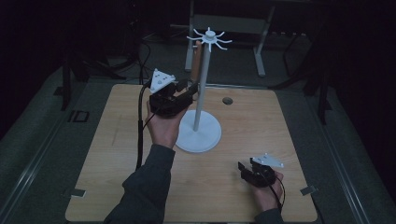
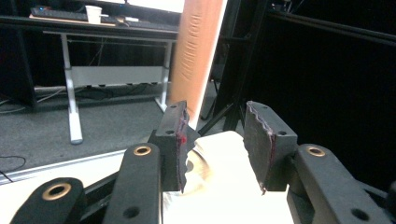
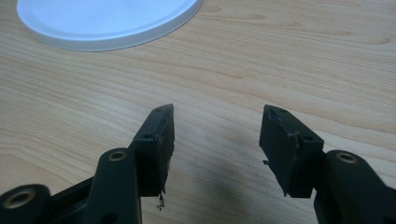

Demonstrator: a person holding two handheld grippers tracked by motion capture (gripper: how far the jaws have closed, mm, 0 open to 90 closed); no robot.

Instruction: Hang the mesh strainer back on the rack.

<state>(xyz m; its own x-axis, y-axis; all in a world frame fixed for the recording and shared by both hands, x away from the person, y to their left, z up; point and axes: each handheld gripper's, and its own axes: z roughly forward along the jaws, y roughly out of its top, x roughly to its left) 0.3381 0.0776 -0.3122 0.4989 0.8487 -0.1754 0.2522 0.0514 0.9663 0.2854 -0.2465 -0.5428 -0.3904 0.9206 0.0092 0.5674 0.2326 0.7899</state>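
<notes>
Leather strap point(image 1: 196, 61) hangs from the white hook stand point(image 1: 201, 93) mid-table point(image 1: 116, 154); left hand-held gripper point(image 1: 190, 88) sits spread just beside its lower end, right hand-held gripper point(image 1: 241, 169) rests spread near the table's front.

a light wooden table point(image 1: 116, 154) carries a white round-based stand point(image 1: 198, 133).

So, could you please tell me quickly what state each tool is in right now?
Left tool: open, holding nothing.
Right tool: open, holding nothing.
</notes>
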